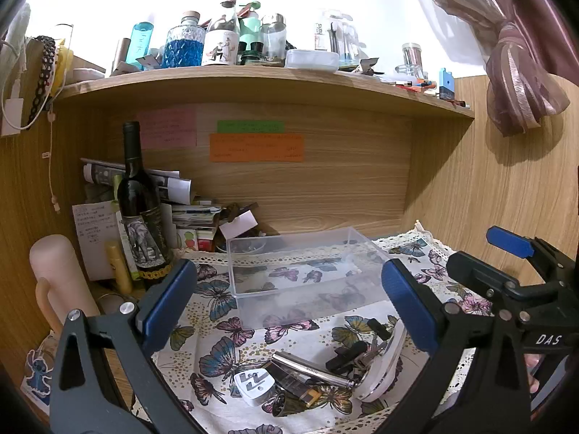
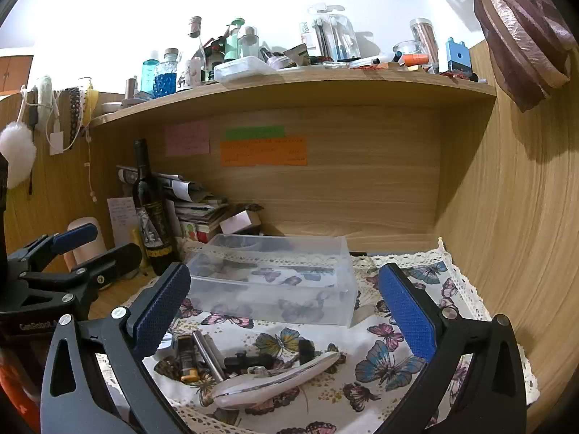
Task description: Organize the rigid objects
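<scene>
A clear plastic box (image 1: 307, 271) stands empty on the butterfly cloth (image 1: 217, 325); it also shows in the right wrist view (image 2: 275, 282). In front of it lies a pile of small rigid things: a white plug (image 1: 251, 383), a silver metal bar (image 1: 311, 367), a lighter (image 2: 188, 360), black clips (image 1: 347, 354) and a white oval handheld device (image 2: 278, 376). My left gripper (image 1: 289, 311) is open and empty above the pile. My right gripper (image 2: 286, 314) is open and empty, also above the pile. Each gripper shows in the other's view.
A wine bottle (image 1: 143, 213), a pink flask (image 1: 59, 282) and stacked papers (image 1: 188, 209) stand at the left back. A wooden shelf (image 1: 253, 79) crowded with bottles hangs above. Wooden walls close the back and right.
</scene>
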Motion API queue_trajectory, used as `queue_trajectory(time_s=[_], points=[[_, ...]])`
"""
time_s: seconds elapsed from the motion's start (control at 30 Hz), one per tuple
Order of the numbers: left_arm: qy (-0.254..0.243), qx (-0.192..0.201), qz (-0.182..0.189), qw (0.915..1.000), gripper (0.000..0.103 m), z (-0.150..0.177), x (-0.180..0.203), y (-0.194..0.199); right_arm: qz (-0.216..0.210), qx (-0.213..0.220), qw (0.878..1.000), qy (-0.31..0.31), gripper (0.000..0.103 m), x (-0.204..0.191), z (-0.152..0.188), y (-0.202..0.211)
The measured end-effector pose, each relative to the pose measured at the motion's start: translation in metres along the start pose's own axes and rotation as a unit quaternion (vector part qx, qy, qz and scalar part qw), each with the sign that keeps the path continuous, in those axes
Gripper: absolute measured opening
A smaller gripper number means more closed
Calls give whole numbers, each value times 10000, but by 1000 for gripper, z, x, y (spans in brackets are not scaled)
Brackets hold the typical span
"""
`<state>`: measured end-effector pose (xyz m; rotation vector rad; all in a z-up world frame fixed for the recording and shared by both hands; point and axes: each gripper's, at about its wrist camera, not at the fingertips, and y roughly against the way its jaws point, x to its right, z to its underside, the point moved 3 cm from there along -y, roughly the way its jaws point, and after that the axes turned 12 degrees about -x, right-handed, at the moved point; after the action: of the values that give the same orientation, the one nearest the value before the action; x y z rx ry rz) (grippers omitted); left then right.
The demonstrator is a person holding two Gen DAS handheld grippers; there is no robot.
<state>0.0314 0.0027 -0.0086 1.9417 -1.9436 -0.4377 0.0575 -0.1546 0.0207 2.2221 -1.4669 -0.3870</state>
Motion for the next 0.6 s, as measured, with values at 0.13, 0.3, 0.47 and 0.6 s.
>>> queue_trajectory(time_s=[0.13,0.3,0.47,0.6], points=[[-12,5,-4,10000,103,-1,0,0,38,-11,10000,16,103,0,0,-1],[-19,27,-4,10000,103,0,1,1,40,7,10000,-7,103,1,0,0],[-47,23,-15,10000,103,0,2,2,38,25,10000,-26,103,2,-1,2],[-84,46,-23,10000,103,0,4,5,32,45,10000,-25,103,2,-1,3]])
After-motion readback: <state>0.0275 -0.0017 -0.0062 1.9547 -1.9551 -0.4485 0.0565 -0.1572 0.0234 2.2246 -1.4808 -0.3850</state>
